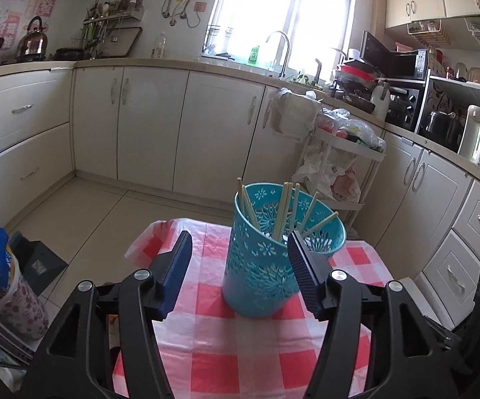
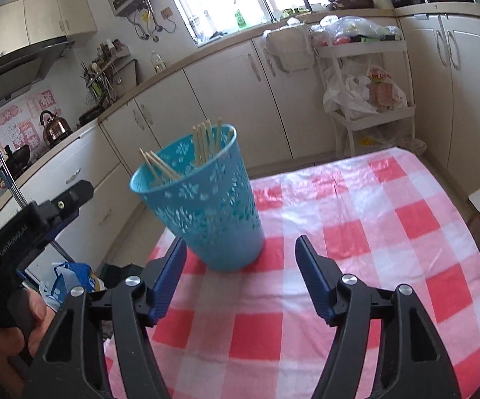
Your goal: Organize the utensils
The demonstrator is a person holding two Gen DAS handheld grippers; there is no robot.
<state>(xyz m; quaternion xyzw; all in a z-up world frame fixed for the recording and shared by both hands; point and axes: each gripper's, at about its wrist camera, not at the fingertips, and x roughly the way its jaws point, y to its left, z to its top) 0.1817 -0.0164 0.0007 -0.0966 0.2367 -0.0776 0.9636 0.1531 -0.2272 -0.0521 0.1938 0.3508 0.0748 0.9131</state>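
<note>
A teal perforated utensil cup [image 1: 266, 259] stands upright on the red-and-white checked tablecloth [image 1: 213, 359] and holds several wooden chopsticks [image 1: 283, 209]. My left gripper [image 1: 238, 237] is open and empty, with the cup just ahead between its fingers, not touching. In the right wrist view the cup [image 2: 206, 206] with chopsticks [image 2: 206, 143] stands ahead and slightly left. My right gripper [image 2: 240, 242] is open and empty just short of the cup's base, above the cloth [image 2: 356, 232]. The left gripper body [image 2: 33, 219] shows at the left edge.
The small table is ringed by cream kitchen cabinets [image 1: 146, 123]. A white trolley with plastic bags [image 1: 343, 166] stands beyond the table. A blue bag and a floral container [image 1: 3, 282] sit left of the table. A dark box [image 1: 40, 262] lies on the floor.
</note>
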